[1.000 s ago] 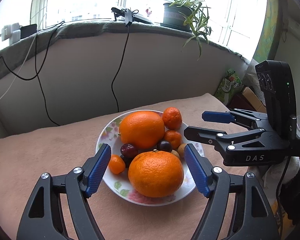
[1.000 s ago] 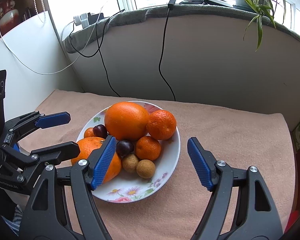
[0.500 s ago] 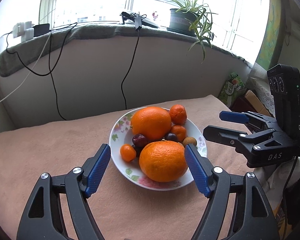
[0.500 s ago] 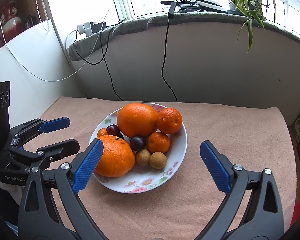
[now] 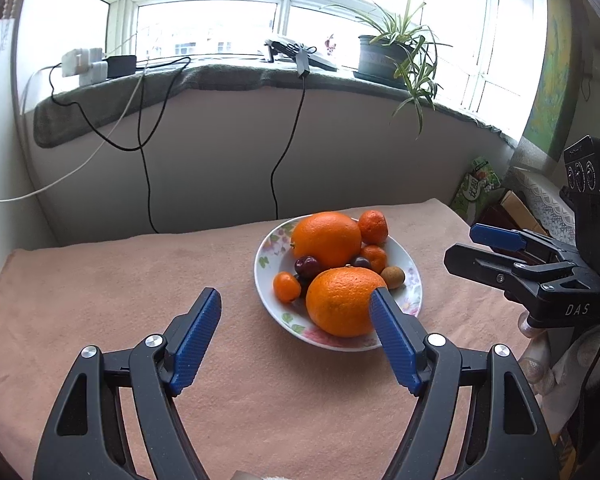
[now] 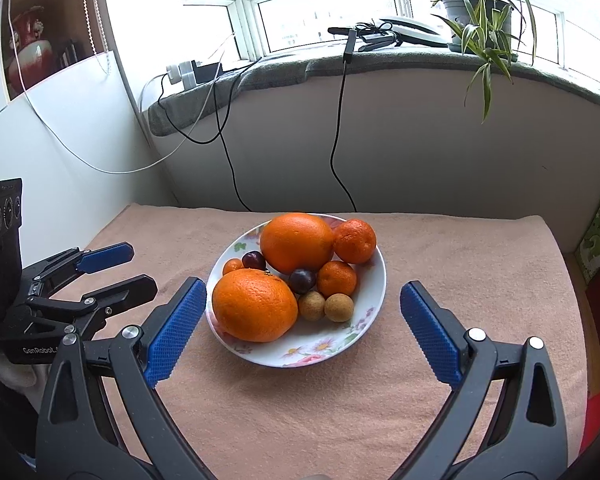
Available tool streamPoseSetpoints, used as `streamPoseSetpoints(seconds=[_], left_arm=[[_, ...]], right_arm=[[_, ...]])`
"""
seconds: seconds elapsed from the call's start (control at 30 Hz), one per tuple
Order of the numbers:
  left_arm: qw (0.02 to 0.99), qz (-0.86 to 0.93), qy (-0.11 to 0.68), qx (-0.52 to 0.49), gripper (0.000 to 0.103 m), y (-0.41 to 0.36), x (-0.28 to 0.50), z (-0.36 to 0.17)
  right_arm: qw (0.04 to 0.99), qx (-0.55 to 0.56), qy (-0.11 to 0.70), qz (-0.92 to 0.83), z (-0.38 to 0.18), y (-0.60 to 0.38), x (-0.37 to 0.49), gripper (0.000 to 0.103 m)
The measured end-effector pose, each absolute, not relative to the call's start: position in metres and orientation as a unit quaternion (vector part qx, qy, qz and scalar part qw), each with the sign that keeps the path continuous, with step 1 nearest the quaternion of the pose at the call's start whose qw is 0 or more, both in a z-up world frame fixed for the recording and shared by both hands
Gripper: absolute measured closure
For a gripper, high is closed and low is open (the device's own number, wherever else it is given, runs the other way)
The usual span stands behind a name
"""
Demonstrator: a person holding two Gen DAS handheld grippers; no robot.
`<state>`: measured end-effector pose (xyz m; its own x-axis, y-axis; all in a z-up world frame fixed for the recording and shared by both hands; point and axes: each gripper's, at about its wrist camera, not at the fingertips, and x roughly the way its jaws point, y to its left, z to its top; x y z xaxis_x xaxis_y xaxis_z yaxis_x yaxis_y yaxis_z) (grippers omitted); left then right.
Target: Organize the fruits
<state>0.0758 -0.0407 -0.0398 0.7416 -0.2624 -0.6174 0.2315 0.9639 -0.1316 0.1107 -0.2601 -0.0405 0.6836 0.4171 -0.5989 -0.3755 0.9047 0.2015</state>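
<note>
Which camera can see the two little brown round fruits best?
The right wrist view. Both little brown fruits sit side by side in full sight at the near edge of the plate. The left wrist view shows only one, peeking out behind the big orange.

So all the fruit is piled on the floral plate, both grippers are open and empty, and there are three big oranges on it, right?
Not quite: the right wrist view shows two big oranges. The rest holds: fruit on the floral plate, left gripper and right gripper open, empty.
</note>
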Motion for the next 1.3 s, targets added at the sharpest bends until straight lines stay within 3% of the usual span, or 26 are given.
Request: streamPoseSetpoints(seconds=[0.33,0.4,1.3], left_arm=[[0.942,-0.100,0.320,-0.023,0.026,-0.033,0.044,-0.037],[0.945,-0.093,0.314,-0.023,0.019,-0.031,0.036,-0.035],[0.950,-0.067,0.304,-0.024,0.019,-0.031,0.010,-0.033]], right_arm=[[0.925,0.039,0.323,0.197,-0.036,-0.259,0.079,0.000],[0.928,0.031,0.320,0.188,-0.036,-0.258,0.073,0.000],[0.933,0.044,0.324,0.151,-0.042,-0.271,0.054,0.000]])
